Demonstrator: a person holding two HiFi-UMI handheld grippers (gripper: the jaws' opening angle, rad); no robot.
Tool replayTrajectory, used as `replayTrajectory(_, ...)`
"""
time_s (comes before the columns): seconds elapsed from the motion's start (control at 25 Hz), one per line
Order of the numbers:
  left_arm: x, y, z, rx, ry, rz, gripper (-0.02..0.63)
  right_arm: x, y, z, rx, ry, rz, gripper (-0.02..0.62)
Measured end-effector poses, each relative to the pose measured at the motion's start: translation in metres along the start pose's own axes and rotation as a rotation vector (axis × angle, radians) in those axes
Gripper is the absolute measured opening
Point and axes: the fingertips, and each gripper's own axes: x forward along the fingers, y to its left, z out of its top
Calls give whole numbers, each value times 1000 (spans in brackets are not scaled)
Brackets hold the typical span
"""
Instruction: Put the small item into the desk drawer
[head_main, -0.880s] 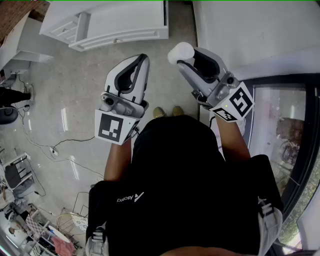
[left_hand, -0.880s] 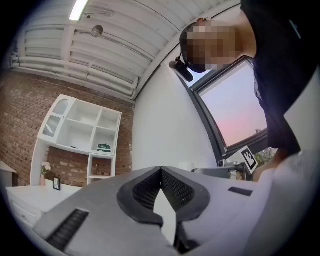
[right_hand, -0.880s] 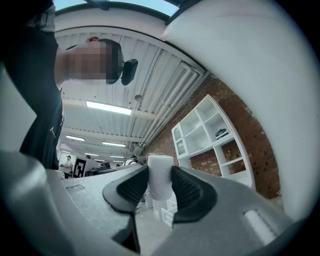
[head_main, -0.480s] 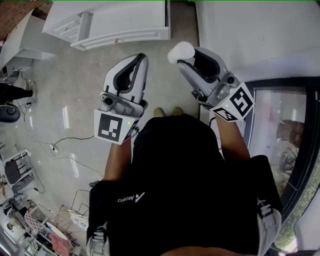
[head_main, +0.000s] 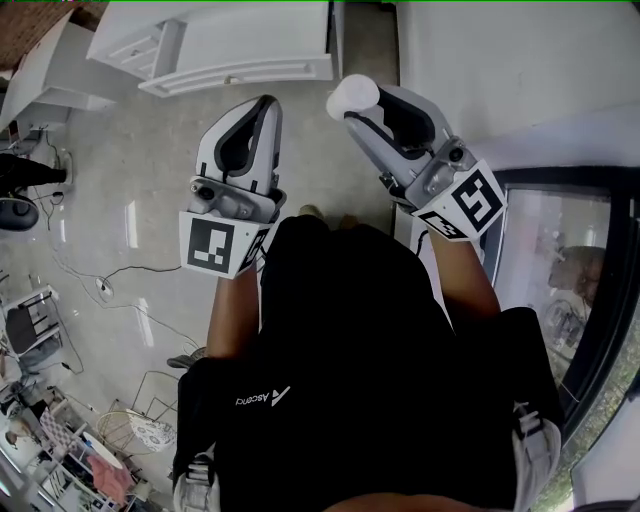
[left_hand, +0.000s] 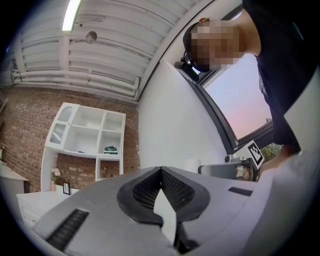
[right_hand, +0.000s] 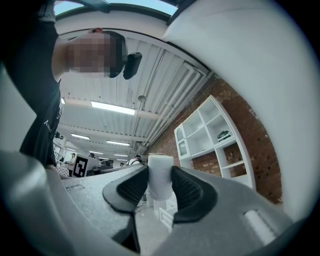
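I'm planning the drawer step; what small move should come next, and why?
Probably carry the right tool toward the white desk ahead: it clamps the small white item, the left tool is shut and empty, and the desk stands well apart from both.

The left hand-held gripper (head_main: 264, 104) and right hand-held gripper (head_main: 364, 112) wear matt pale-grey plastic shells and black ribbed rubbery pads (right_hand: 188, 192). The small item (right_hand: 160, 179) between the right pads looks white, smooth, matt. Below them the floor (head_main: 130, 200) is glossy grey; ahead, the brick wall (right_hand: 260, 145) is rough.
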Motion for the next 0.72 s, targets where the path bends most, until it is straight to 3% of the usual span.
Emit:
replayTrajectory(0.36,15,28,-14,10,10,24,-2,25,-30,-16,19,57,1,150)
replayTrajectory(0.72,47,104,-49,2,-2,17,-2,90,-83,-64,33,163,-20,150)
